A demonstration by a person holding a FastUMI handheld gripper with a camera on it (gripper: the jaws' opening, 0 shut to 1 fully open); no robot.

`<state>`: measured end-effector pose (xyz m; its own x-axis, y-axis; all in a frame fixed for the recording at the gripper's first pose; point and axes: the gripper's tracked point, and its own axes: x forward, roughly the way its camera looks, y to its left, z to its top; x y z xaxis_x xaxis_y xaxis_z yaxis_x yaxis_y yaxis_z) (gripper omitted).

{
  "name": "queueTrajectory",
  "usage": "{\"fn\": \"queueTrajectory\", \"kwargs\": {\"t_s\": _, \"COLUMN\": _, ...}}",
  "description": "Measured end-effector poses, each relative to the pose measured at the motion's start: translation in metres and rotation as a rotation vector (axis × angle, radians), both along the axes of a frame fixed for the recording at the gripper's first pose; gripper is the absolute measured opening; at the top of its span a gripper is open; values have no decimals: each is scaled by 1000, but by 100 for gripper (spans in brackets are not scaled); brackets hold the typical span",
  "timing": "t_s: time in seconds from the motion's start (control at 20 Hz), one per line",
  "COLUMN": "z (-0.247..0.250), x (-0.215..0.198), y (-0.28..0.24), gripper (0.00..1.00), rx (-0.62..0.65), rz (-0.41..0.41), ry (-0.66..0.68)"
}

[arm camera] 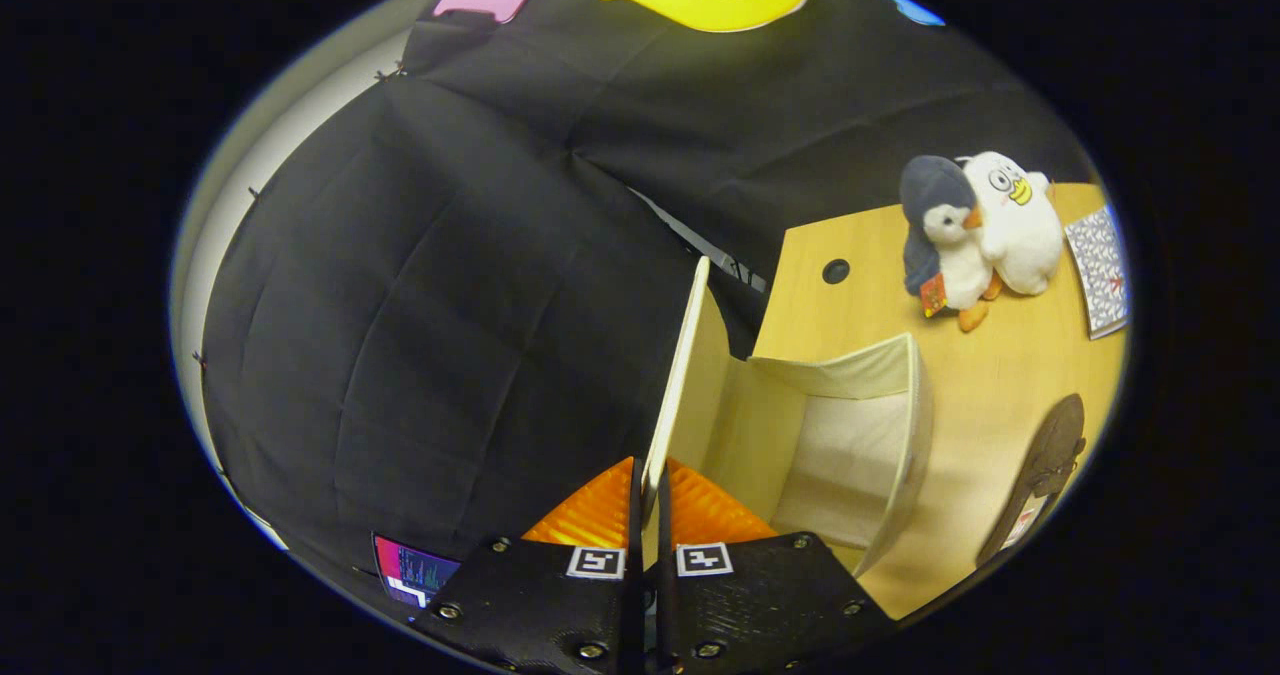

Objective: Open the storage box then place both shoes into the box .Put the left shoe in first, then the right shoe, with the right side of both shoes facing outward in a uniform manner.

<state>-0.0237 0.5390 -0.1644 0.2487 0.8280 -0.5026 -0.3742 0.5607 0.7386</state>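
Pinching the lid [680,375] of one open storage box [850,435] between both fingers of our gripper [648,500], we count two plush toys [975,230] and one shoe [1045,470] on the table [1000,375]

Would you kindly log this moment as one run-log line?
stage: opening box | gripper: shut on lid, raised on edge | storage box: open, no shoes inside | shoe: on table beyond box

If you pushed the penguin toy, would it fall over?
Probably. The penguin toy looks soft and plush, so likely light and squashy. It seems propped against the white plush toy on the table, so it might flop sideways. The claw is shut on the box lid.
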Motion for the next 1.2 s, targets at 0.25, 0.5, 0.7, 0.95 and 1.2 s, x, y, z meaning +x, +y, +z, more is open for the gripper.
{"fn": "queueTrajectory", "kwargs": {"t_s": 0.25, "z": -3, "x": -20, "y": 88, "gripper": 5, "rx": -5, "rz": 64, "ry": -25}}
{"fn": "queueTrajectory", "kwargs": {"t_s": 0.5, "z": -41, "x": -34, "y": 148, "gripper": 5, "rx": 34, "rz": 49, "ry": 62}}
{"fn": "queueTrajectory", "kwargs": {"t_s": 0.7, "z": -71, "x": -45, "y": 191, "gripper": 5, "rx": 31, "rz": 40, "ry": 143}}
{"fn": "queueTrajectory", "kwargs": {"t_s": 0.95, "z": -108, "x": -53, "y": 202, "gripper": 5, "rx": -56, "rz": 38, "ry": 200}}
{"fn": "queueTrajectory", "kwargs": {"t_s": 1.2, "z": -129, "x": -80, "y": 213, "gripper": 5, "rx": -155, "rz": 64, "ry": 202}}
